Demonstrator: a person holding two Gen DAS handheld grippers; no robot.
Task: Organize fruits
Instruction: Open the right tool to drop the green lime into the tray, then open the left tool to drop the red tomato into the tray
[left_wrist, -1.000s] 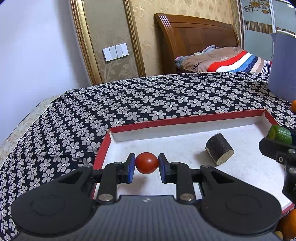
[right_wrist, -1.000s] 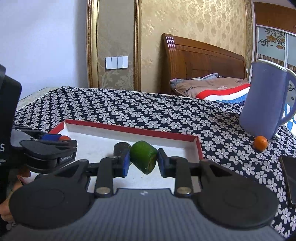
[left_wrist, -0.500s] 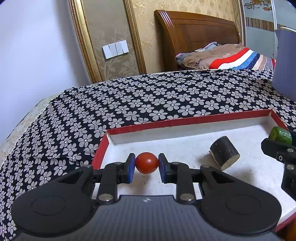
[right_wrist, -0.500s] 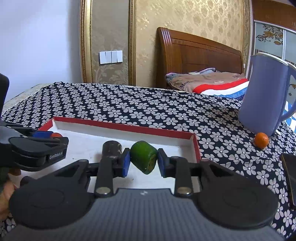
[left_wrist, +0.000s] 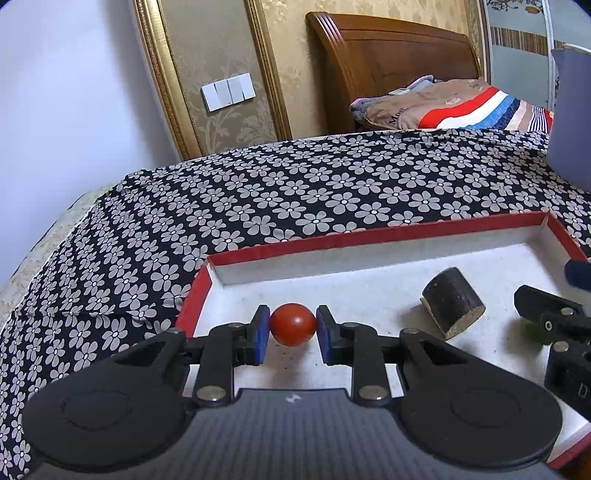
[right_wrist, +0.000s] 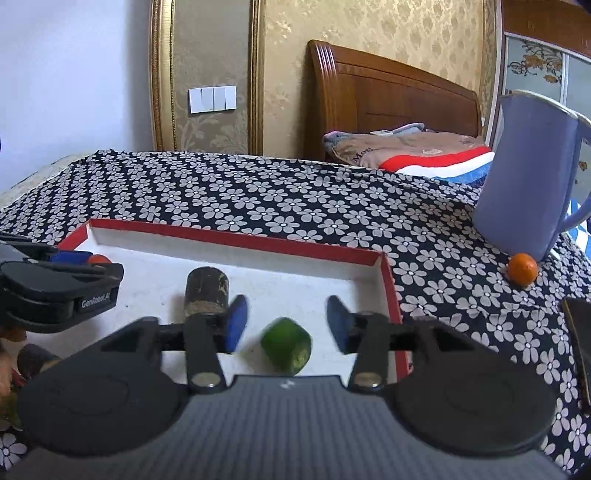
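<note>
A red-rimmed white tray (left_wrist: 376, 233) (right_wrist: 236, 236) lies on the flowered cloth. My left gripper (left_wrist: 292, 334) is shut on a small red tomato (left_wrist: 293, 324) just above the tray's left part. The jaws of my right gripper (right_wrist: 283, 324) are opening; a green cucumber piece (right_wrist: 285, 345) sits loose between them, blurred, with gaps to both blue pads, over the tray's right part. A dark cylindrical piece with a pale cut end (left_wrist: 452, 307) (right_wrist: 206, 288) lies in the tray's middle. The left gripper with its tomato (right_wrist: 99, 259) also shows at the left of the right wrist view.
A tall blue pitcher (right_wrist: 528, 173) stands on the cloth right of the tray, a small orange fruit (right_wrist: 522, 269) at its base. A dark flat object (right_wrist: 580, 332) lies at the far right. A folded striped blanket (left_wrist: 454, 107) and wooden headboard (left_wrist: 391, 62) are behind.
My right gripper's jaws have spread apart and let go of the green piece, which has dropped lower between them. The left gripper keeps its hold on the tomato.
</note>
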